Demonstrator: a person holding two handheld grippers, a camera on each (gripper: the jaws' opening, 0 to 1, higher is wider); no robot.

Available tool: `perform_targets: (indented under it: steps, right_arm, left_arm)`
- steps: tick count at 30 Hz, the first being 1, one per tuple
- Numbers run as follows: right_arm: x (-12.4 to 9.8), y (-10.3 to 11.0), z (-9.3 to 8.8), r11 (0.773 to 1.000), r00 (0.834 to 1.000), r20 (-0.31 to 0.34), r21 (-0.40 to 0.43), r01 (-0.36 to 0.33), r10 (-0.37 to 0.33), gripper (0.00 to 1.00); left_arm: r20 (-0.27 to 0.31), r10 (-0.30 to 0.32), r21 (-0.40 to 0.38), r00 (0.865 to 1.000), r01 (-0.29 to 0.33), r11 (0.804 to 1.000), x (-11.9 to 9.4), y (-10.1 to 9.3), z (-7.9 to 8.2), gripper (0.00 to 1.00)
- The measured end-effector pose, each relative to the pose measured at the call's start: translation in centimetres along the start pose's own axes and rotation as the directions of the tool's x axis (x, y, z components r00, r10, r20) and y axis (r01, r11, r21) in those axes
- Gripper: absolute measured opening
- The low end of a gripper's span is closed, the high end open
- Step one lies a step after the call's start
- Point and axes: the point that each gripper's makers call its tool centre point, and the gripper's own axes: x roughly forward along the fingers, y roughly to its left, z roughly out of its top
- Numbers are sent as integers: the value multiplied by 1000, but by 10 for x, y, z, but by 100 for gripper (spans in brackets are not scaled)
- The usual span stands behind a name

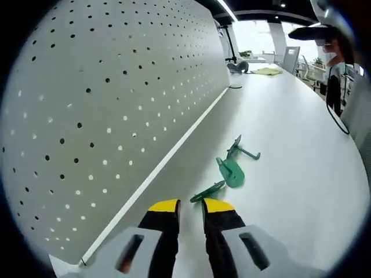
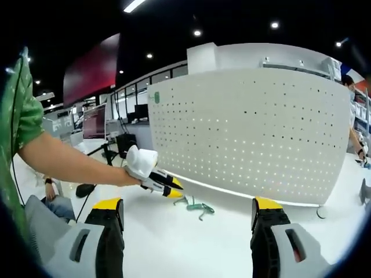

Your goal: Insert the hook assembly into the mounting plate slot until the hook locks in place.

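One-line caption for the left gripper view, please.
Open left tongs hover near green hooks lying on white table beside pegboard.

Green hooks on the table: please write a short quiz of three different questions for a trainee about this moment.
1. True or false: the left tool already grips a green hook.
2. Where do the green hooks lie? A) hung on the pegboard B) on the white table C) in the right tool
3. Fill in: in the right gripper view, the right tool's jaws stand wide ____.

Key: 1 false, its yellow tips are just short of the nearest hook. 2 B. 3 open.
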Motion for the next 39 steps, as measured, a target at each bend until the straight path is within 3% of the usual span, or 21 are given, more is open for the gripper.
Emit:
perform_targets:
  steps: [15, 26, 39]
  right_arm:
    - [3, -3, -2, 999, 1000, -1, 35, 1, -1, 92]
    - [3, 0, -2, 999, 1000, 4, 47, -5, 5, 91]
    - [3, 0, -3, 999, 1000, 0, 45, -8, 8, 91]
  left_arm:
    - [19, -47, 3, 999, 47, 999, 1, -6, 2, 5]
    - [-3, -77, 39, 997, 77, 996, -9, -29, -1, 4]
    - [17, -72, -18, 997, 72, 997, -10, -34, -1, 2]
